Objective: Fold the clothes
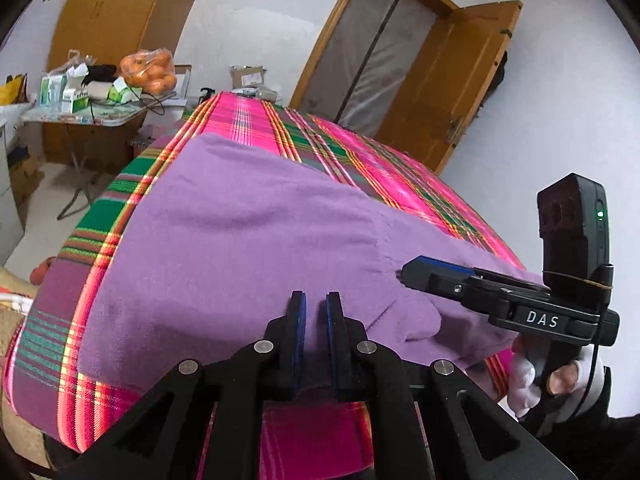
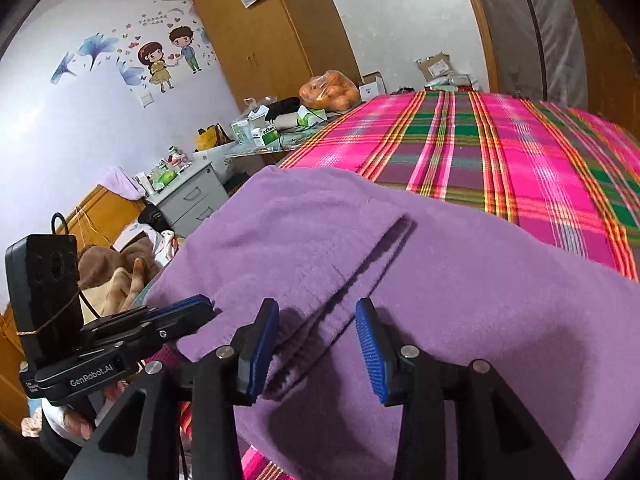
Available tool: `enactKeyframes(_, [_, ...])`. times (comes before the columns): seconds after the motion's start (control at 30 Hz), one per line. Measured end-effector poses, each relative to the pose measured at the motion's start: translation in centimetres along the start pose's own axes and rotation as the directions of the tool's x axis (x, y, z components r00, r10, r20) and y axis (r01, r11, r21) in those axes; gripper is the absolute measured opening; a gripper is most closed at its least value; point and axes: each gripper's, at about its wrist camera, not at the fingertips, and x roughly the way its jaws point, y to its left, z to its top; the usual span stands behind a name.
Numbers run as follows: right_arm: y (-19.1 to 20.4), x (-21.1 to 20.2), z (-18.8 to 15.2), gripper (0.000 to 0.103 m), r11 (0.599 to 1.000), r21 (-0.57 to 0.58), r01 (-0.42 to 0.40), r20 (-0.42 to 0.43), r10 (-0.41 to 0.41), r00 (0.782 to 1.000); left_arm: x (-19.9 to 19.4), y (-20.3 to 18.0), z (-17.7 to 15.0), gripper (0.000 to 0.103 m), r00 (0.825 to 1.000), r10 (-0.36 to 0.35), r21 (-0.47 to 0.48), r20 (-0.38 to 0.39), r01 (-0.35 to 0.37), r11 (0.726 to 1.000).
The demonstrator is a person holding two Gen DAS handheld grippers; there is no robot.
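The purple fleece garment [image 1: 240, 240] lies spread across the near end of a bed covered by a pink and green plaid sheet [image 1: 360, 152], filling the lower middle of both views. In the right wrist view a folded flap with a doubled edge [image 2: 360, 264] runs diagonally from the centre down toward the tongs.

The left tongs [image 1: 316, 312] sit at the bottom centre of their own view with the blades nearly together; no cloth shows in the narrow gap, so they look empty. The right tongs [image 2: 318, 344] stand apart above the fleece at the foot of the flap, pads clear of the cloth, gripping nothing.

Risks, as I judge them: with neither pair holding anything, the thick, springy flap could relax open and undo the fold. If the right tongs close where they hover, they might pinch only the top layer, or catch the plaid sheet underneath and drag it along. The garment's near edge hangs close to the bed's edge, so a pull toward the bottom of the frame could slide it off.

Count: one purple garment, one plaid sheet, two pairs of tongs, one gloved hand [image 1: 560, 380] at lower right of the left wrist view, one bag of oranges [image 1: 150, 70] on the cluttered worktop [image 1: 120, 114] at upper left.
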Motion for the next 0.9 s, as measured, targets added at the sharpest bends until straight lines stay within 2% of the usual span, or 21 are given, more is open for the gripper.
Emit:
enactKeyframes(0.07, [-0.5,-0.3,0.1,0.041,1.0,0.018,-0.024,0.014,0.024,1.0,-0.4,-0.2,0.7,0.01,1.0,-0.006,0.007,0.013,0.006,1.0])
enactKeyframes(0.17, [-1.0,-1.1,1.0,0.041,0.997,0.042,-0.064,0.068,0.061,0.996,-0.7,0.1,2.4,0.01,0.998,0.035,0.018,0.05,-0.036,0.999])
enactKeyframes(0.3, [-1.1,-1.1,3.0,0.041,0.994,0.05,-0.1,0.084,0.095,0.992,1.5,0.8,5.2,0.01,0.995,0.099,0.033,0.016,-0.099,0.994])
enactKeyframes(0.37, [-1.0,-0.4,4.2,0.041,0.996,0.049,-0.079,0.068,0.075,0.995,2.8,1.1,6.1,0.01,0.994,0.111,0.034,-0.008,-0.11,0.993])
enactKeyframes(0.43, [-0.9,0.7,5.4,0.034,0.997,0.055,-0.057,0.042,0.055,0.998,3.8,1.5,6.4,0.01,0.995,0.101,0.025,-0.018,-0.1,0.995])
enactKeyframes(0.6, [-0.1,4.1,7.8,0.027,0.997,0.058,-0.054,-0.003,0.054,0.999,5.7,1.9,5.1,0.01,0.995,0.032,-0.009,-0.091,-0.033,0.999])
enactKeyframes(0.67, [0.4,5.7,8.4,0.025,0.996,0.057,-0.063,-0.024,0.064,0.998,5.6,2.3,4.8,0.01,0.997,0.001,-0.032,-0.083,-0.004,0.999])
enactKeyframes(0.77, [0.1,8.8,8.3,0.019,0.998,0.058,-0.008,-0.104,0.014,0.994,5.4,2.9,4.4,0.01,0.997,-0.033,-0.054,-0.065,0.03,0.998])
enactKeyframes(0.8, [-0.2,9.0,8.2,0.012,0.998,0.066,-0.006,-0.104,0.013,0.995,5.3,3.1,4.4,0.01,0.997,-0.041,-0.059,-0.061,0.038,0.998])
enactKeyframes(0.9, [-1.1,9.0,7.9,0.008,0.995,0.1,-0.015,-0.095,0.024,0.995,5.4,3.4,4.4,0.01,0.996,-0.069,-0.071,-0.058,0.065,0.995])
